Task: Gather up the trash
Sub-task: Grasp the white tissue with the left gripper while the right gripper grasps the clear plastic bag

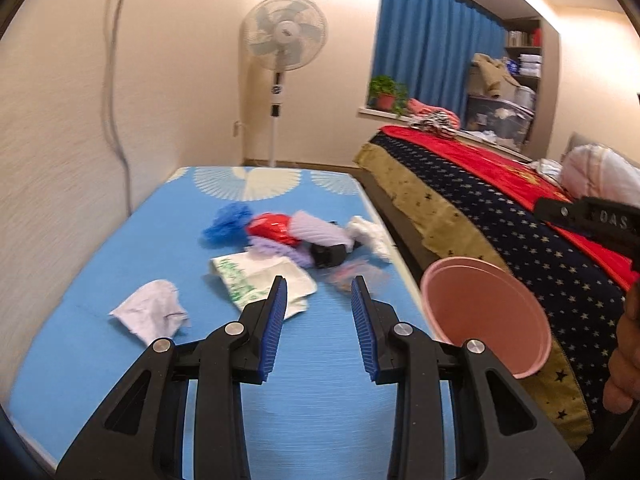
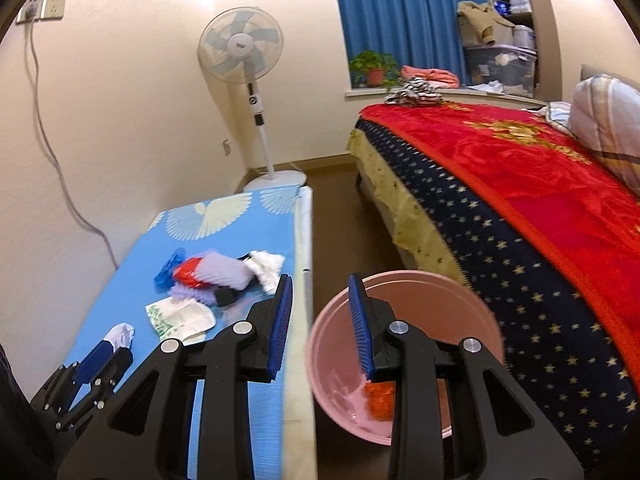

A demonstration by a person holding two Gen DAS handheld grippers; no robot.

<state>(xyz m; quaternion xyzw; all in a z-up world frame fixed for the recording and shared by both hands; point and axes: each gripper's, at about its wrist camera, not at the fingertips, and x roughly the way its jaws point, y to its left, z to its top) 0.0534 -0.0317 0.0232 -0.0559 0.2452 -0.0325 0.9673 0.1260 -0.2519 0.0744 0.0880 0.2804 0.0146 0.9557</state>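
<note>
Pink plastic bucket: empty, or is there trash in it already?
Not empty: the pink plastic bucket holds a crumpled orange scrap on its bottom, seen in the right wrist view.

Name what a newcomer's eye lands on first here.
The heap of crumpled trash in the middle of the blue table, with a pink bucket just off its right edge holding something orange. Behind it, the bed's red blanket dominates the right side.

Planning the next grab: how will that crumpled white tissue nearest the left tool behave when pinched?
The crumpled white tissue looks thin and creased, so it is probably floppy and very light. Its loose folds would likely squash flat between the pads, and a push may slide it across the blue mat.
</note>
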